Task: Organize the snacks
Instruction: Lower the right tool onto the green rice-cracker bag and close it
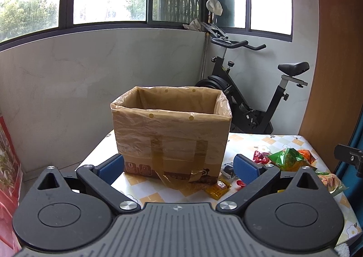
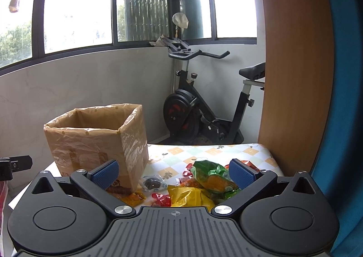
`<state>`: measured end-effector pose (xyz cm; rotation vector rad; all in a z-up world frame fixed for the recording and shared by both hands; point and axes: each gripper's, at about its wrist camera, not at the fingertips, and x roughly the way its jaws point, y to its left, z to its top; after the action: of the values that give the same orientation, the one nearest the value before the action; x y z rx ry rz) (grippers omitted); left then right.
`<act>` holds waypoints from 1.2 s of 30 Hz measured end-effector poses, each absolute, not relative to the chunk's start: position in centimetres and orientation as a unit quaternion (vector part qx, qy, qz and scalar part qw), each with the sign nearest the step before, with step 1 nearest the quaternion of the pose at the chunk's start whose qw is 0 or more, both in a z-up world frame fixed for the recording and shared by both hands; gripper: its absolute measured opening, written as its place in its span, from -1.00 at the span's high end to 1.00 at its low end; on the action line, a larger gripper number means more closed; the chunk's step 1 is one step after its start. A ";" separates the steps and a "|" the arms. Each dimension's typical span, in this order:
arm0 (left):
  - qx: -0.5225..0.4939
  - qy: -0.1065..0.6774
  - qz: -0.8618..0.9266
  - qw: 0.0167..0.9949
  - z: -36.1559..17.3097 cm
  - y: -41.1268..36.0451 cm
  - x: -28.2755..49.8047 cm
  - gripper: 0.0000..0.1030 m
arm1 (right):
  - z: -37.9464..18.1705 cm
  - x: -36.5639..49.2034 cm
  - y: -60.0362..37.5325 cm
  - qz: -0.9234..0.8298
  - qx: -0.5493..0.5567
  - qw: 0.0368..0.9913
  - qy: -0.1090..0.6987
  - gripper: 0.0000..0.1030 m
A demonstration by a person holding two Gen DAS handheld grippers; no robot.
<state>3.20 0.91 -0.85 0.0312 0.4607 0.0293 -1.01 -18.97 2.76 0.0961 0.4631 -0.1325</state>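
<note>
A: Right wrist view, nearest first: the right gripper [image 2: 174, 174] has its blue pads wide apart and holds nothing. Just past them lies the heap of snacks: a yellow packet [image 2: 188, 196], a small red wrapper [image 2: 161, 199], a green bag [image 2: 212, 176] and a dark sweet in clear wrap [image 2: 152, 183].

B: And the left?

A: The left gripper [image 1: 179, 167] is also spread and empty, facing the front wall of the cardboard box [image 1: 170, 141]. The box has a plastic liner folded over its rim and stands open-topped on the checked tablecloth [image 1: 249, 141], with the snacks beside it, to its right. I can't see whether anything is inside.

B: So how should the first pick go?

A: I'd judge nothing is sorted yet. The right side should take the green bag, since it sits on top and between the pads. Pinch a crimped edge rather than the puffy middle, lift clear of the rim, and release over the opening. The left could steady the box wall, as loose tape suggests it's light.

B: Beyond that?

A: An exercise bike [image 2: 204, 107], then the windows.
</note>
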 end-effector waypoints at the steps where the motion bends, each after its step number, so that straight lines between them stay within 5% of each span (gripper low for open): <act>1: 0.023 0.227 0.019 0.973 -1.0 0.8 3.8 -1.00 | 2.8 -0.7 -19.4 -0.061 0.046 0.972 0.224 -1.00; 8: 0.033 0.211 0.007 0.977 -2.0 0.2 8.1 -0.99 | 2.7 1.8 -24.9 -0.055 0.064 0.976 0.202 -1.00; 36: 0.013 0.301 -0.061 0.952 -12.0 -3.2 19.2 -0.84 | -11.0 11.2 -34.7 -0.111 0.028 0.919 0.377 -0.97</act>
<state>19.21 -3.18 -12.03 0.0271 0.6121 -0.1231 11.18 -34.70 -11.01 0.0570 0.7743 -0.2285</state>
